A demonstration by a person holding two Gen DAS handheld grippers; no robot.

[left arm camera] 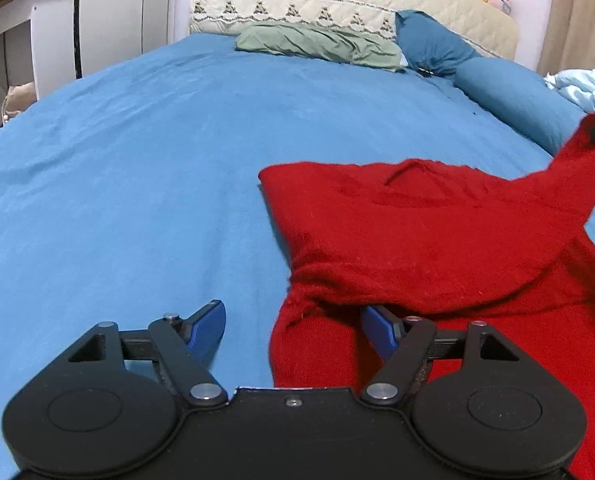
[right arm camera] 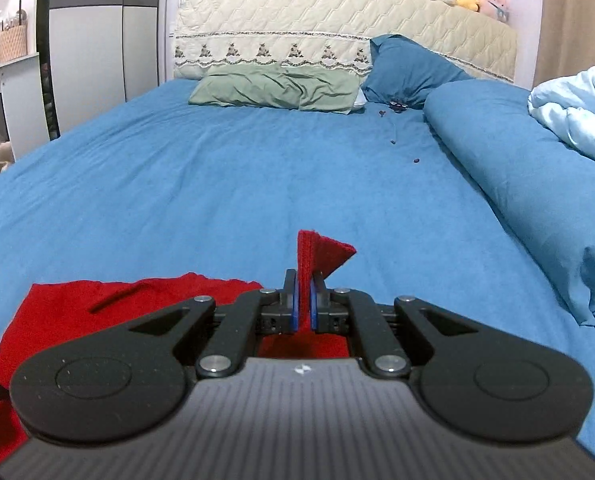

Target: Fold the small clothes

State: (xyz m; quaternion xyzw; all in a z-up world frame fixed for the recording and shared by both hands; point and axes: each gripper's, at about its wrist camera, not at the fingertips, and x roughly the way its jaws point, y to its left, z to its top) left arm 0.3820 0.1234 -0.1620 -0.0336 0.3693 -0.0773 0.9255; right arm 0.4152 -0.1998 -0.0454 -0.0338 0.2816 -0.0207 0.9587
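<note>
**Sleeve fold: one corner held, other side pending**

While the red sweater [left arm camera: 437, 232] lay on the blue bedsheet [left arm camera: 137, 160], the right gripper [right arm camera: 304, 300] pinched its raised corner. Left gripper [left arm camera: 293, 328] stood spread astride a sleeve fold, unpinched. Best practice, I judged: carry the corner low, keeping the cloth taut.

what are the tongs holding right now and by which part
The right tongs are shut on a corner of the red knitted garment, lifted off the blue bedsheet. The left tongs are open around a lower edge, not gripping.
</note>
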